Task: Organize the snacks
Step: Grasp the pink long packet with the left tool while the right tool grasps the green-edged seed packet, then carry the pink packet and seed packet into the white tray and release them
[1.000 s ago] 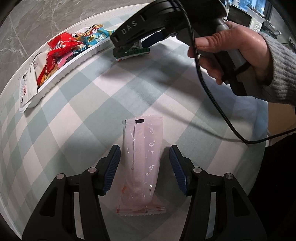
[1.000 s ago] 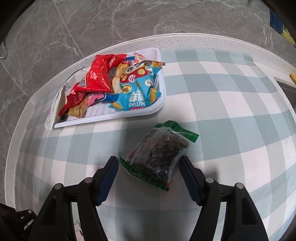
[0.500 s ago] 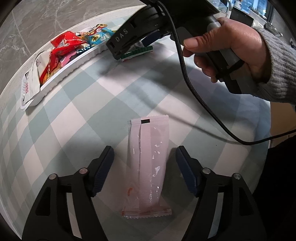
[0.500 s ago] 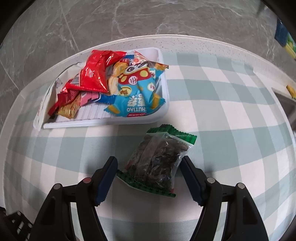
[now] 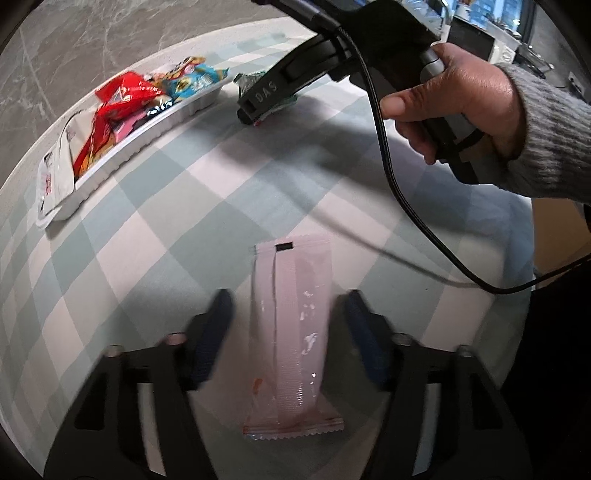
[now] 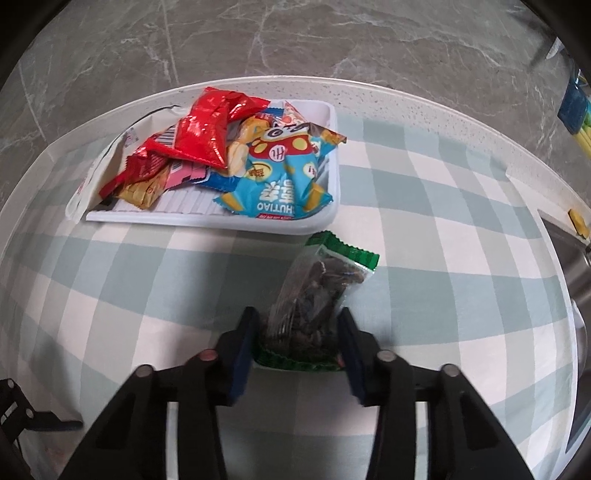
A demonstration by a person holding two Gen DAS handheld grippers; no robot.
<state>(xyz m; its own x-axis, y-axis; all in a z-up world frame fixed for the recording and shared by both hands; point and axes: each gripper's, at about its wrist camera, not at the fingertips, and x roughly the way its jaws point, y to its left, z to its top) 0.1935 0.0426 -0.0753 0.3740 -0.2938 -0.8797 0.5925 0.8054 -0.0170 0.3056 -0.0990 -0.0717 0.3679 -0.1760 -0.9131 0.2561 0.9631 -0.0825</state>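
green-edged packet (image 6: 317, 295) between closing right tongs (image 6: 297, 345).

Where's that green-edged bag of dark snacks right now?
In the right wrist view the green-edged bag lies on the checked tablecloth, just in front of the white tray, between the closing right gripper fingers.

Bench (image 6: 424, 192) covered by a pale green-and-white checked cloth (image 5: 155, 236); speckled off-white rim shows at the far edge. Beyond it, grey marble-veined floor (image 6: 295, 40) with tile joints. Steel sink edge (image 6: 578, 266) at the right. Dark shelving and screens (image 5: 491, 33) far right in the left wrist view. Even, soft light.
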